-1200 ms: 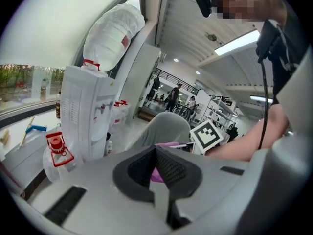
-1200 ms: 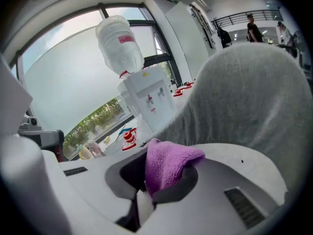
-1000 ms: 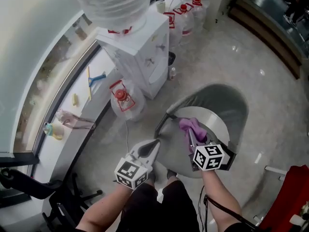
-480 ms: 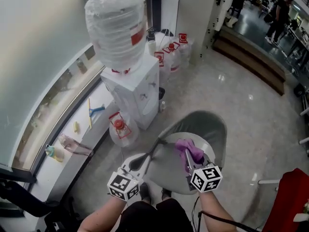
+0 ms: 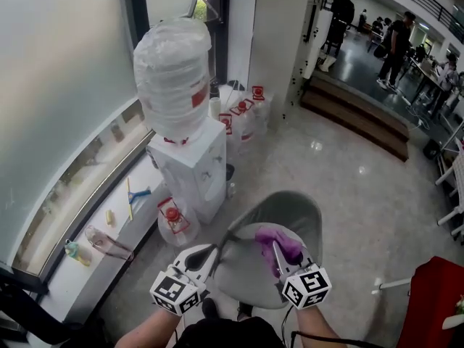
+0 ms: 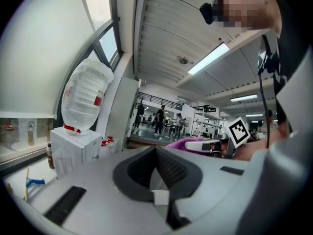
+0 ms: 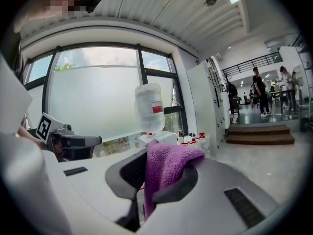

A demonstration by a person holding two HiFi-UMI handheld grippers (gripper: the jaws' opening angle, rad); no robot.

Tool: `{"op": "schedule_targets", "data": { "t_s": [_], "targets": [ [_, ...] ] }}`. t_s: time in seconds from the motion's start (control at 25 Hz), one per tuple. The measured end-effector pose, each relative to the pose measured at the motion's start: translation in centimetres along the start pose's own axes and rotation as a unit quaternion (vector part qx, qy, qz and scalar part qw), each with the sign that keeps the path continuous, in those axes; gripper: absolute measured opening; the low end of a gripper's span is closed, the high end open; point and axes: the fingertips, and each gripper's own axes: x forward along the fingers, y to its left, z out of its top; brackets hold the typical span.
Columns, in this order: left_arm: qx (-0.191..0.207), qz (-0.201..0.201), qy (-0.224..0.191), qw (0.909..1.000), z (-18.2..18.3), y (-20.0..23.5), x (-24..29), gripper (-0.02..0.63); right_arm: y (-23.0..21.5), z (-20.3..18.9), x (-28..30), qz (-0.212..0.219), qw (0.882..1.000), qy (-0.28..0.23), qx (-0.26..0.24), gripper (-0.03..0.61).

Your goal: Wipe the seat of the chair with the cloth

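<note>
Right tongs (image 7: 161,182) are clamped on the cloth (image 7: 167,164), a purple fold that bulges over one jaw and droops down between the two. Left tongs (image 6: 155,153) are pressed together, tips meeting, with nothing held. In the head view both sit low in front of the person. The left pair points at the near left rim of the grey chair (image 5: 246,280), and the right pair reaches over the seat. The cloth is above the back half of the seat, just before the curved backrest. It seems to hover rather than rest there, though the steep angle leaves contact unsure. Left of the chair stands a white dispenser (image 5: 194,169) with a wrapped bottle (image 5: 174,75) on top.
</note>
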Motion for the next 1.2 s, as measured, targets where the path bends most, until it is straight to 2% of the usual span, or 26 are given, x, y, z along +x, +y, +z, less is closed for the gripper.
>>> {"op": "schedule_targets", "data": {
  "t_s": [0.12,0.28,0.4,0.56,1.2],
  "targets": [
    [0.003,0.001,-0.011,0.9999,1.8,-0.2,-0.4,0.003,0.3,1.7,-0.9,-0.001,1.000,-0.013,-0.014,0.026],
    [0.019,-0.018,-0.039,0.9989,4.2,-1.1,-1.2,0.003,0.5,3.4,-2.0,-0.006,0.999,-0.028,-0.020,0.026],
    [0.036,-0.014,-0.036,0.9986,5.0,-1.3,-1.3,0.003,0.4,4.6,-2.6,-0.009,0.999,-0.037,-0.027,0.026],
    [0.021,-0.017,-0.049,0.9984,6.3,-1.5,-1.2,0.003,0.1,5.9,-3.4,-0.020,0.998,-0.046,-0.034,0.026],
    [0.034,-0.017,-0.062,0.9974,8.8,-2.7,-0.7,0.003,0.3,8.3,-4.7,-0.030,0.997,-0.060,-0.047,0.025]
  ]
}}
